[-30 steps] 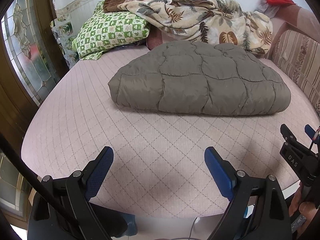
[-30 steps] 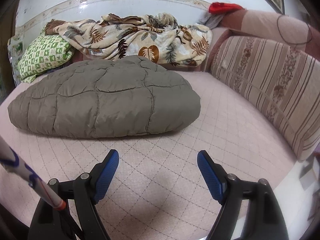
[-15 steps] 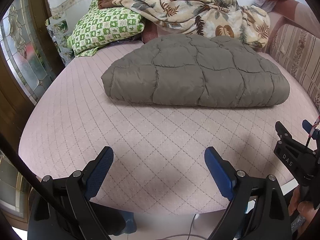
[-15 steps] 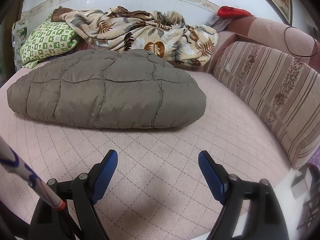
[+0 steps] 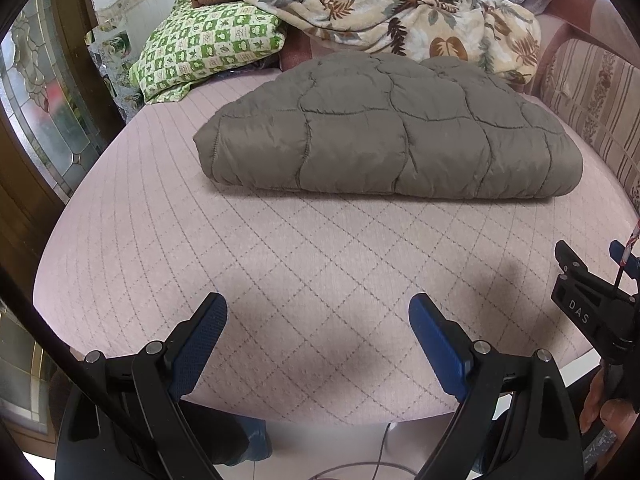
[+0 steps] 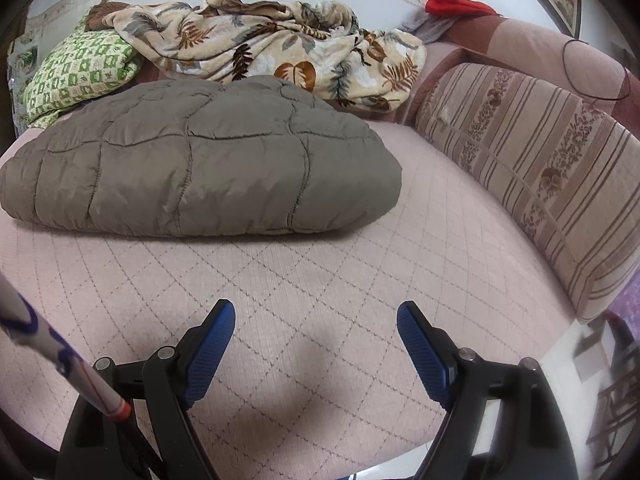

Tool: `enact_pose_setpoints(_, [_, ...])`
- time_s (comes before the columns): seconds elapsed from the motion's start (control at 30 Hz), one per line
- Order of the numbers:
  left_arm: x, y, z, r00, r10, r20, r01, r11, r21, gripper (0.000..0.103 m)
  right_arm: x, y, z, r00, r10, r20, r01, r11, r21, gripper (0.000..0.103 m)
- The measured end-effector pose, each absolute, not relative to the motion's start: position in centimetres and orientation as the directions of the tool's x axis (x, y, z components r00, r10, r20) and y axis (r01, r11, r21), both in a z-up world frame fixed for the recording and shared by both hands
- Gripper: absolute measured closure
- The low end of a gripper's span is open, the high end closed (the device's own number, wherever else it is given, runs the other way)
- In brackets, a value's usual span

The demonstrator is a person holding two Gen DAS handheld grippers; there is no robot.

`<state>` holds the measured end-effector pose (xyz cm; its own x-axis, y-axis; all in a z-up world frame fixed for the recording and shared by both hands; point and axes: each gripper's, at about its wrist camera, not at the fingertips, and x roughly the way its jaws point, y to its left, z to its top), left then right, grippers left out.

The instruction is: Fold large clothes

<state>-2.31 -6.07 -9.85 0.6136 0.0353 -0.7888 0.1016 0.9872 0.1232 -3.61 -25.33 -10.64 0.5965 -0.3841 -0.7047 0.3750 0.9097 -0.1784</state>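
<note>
I hold one tool in each hand, and both point down at the bed (image 5: 168, 240). My left tool (image 5: 318, 322) has its two blue fingers (image 5: 200, 344) wide apart with nothing between them, only the pink bed cover under it. My right tool (image 6: 316, 328) is wide apart too, and it holds nothing. Both tools are above the near edge of the bed. In the left view I can see my right tool off at the right side, with part of my hand (image 5: 600, 410) under it.

The big grey puffy coat (image 5: 384, 132) lies folded up in a thick bundle in the middle of the bed. It rests flat on the cover, well apart from both tools. Its long folded edge faces me.

Behind the coat, at the far edge of the bed, a leafy blanket (image 5: 404, 12) is heaped up. A green checked pillow (image 5: 208, 52) sits at the far left corner. A striped cushion (image 6: 540, 160) runs along the right edge of the bed. Something red (image 6: 456, 4) lies at the far right corner, up on the back rest.
</note>
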Motion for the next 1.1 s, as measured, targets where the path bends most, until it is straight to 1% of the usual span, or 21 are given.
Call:
enact_pose_setpoints(0.27, [-2.2, -6.7, -10.8, 0.589, 0.019, -0.808, 0.125, 0.986, 0.114, 0.011, -3.4, -25.3, -11.3, 0.571, -0.388, -0.724, 0.369, 0.909, -0.196, 0.016])
enact_pose_setpoints(0.57, [-2.0, -6.9, -11.6, 0.568, 0.015, -0.823, 0.126, 0.986, 0.105, 0.011, -3.1, -25.7, -11.8, 0.556, -0.341, -0.758, 0.355, 0.922, -0.154, 0.016])
enact_pose_setpoints(1.1, [-1.8, -6.8, -12.0, 0.554, 0.017, -0.832, 0.12, 0.988, 0.1, 0.011, -2.8, -25.0, -11.9, 0.556, -0.336, -0.761, 0.337, 0.927, -0.163, 0.016])
